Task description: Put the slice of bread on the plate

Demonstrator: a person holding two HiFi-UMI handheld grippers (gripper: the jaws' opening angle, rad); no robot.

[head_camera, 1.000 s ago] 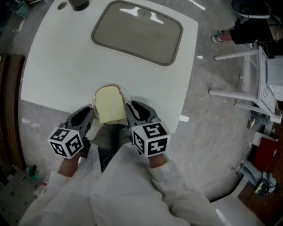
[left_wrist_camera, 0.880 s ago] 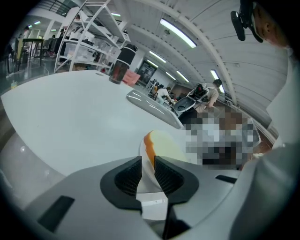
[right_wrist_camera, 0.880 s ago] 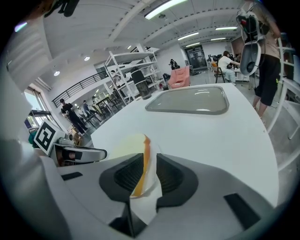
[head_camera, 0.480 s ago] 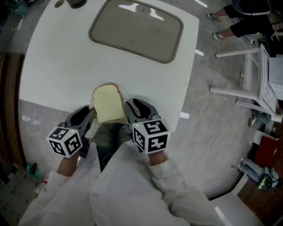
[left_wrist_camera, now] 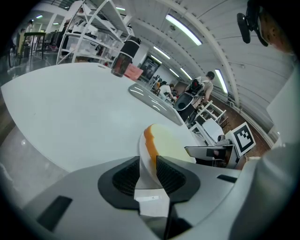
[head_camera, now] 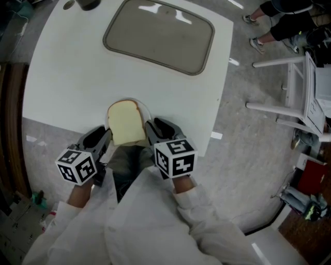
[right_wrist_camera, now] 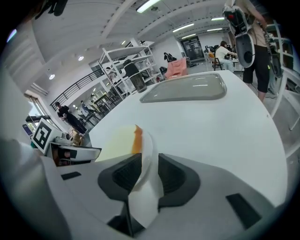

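Note:
A pale slice of bread point(head_camera: 125, 122) lies on a small white plate point(head_camera: 147, 110) at the near edge of the white table point(head_camera: 67, 77). My left gripper point(head_camera: 106, 136) is shut on the plate's left rim, and my right gripper point(head_camera: 149, 129) is shut on its right rim. In the left gripper view the plate's rim point(left_wrist_camera: 145, 161) stands between the ribbed pads, with the bread point(left_wrist_camera: 165, 146) and its orange crust behind. The right gripper view shows the same grip on the plate point(right_wrist_camera: 146, 161) from the other side, the bread point(right_wrist_camera: 117, 142) beyond it.
A large grey tray point(head_camera: 158, 36) lies at the far side of the table, and a dark container point(head_camera: 88, 4) stands at the far left corner. A white frame point(head_camera: 289, 85) stands on the floor to the right, with people's legs point(head_camera: 274, 23) beyond.
The plate with the bread and both grippers have shifted very slightly forward and left over the table's edge. Both grips are unchanged.

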